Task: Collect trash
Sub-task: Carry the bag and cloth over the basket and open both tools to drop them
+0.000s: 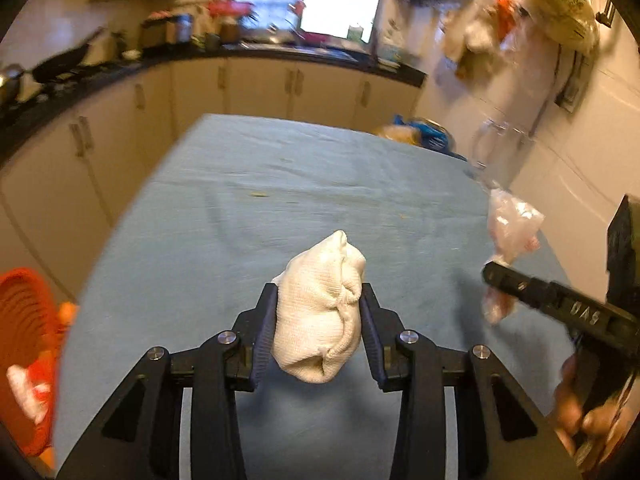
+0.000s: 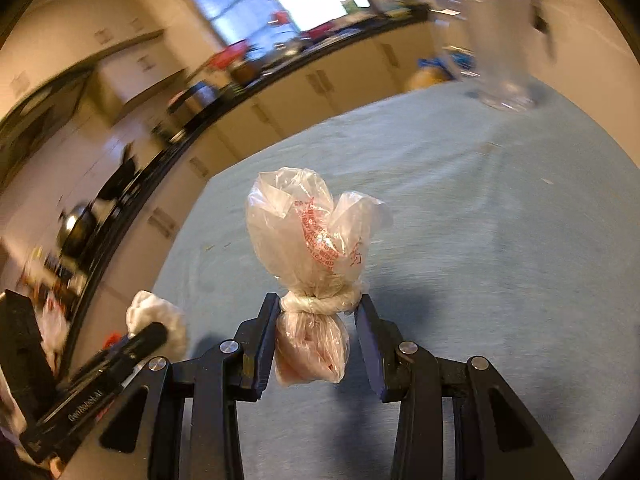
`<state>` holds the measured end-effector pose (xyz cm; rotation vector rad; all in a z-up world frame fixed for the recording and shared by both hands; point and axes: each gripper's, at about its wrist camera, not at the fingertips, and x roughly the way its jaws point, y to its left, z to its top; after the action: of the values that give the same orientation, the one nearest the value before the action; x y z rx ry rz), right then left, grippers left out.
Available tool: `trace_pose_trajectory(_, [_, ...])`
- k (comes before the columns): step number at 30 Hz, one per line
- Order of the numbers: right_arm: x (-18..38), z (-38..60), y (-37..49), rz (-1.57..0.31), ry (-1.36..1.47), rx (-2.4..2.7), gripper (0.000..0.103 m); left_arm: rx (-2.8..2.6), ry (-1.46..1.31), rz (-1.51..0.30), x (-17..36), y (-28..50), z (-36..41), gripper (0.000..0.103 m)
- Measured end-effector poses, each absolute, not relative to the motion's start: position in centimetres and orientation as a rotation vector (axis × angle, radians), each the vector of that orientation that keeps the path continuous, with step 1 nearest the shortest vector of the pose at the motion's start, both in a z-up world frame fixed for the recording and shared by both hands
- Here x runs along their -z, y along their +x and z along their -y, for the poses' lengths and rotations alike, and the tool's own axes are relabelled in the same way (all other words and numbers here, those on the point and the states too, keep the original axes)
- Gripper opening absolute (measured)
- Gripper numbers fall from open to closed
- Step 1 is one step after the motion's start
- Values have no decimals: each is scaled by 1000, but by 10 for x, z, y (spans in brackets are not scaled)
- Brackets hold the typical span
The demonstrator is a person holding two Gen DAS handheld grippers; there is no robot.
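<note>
My left gripper is shut on a white balled-up cloth and holds it above the blue table. My right gripper is shut on a knotted clear plastic bag with red print, also held above the table. In the left wrist view the right gripper shows at the right edge with the plastic bag. In the right wrist view the left gripper shows at the lower left with the white cloth.
An orange basket sits below the table's left edge. A clear plastic bottle stands at the table's far right. A blue bag lies beyond the far edge. Kitchen cabinets and a cluttered black counter run behind.
</note>
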<state>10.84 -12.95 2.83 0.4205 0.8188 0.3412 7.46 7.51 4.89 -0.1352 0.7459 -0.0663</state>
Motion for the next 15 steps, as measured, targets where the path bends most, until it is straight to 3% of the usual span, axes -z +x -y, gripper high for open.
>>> trace_pose_trajectory(15, [-28,71,93,-787,251,-510,41,-94,-132,-615,-41,32,-126,38])
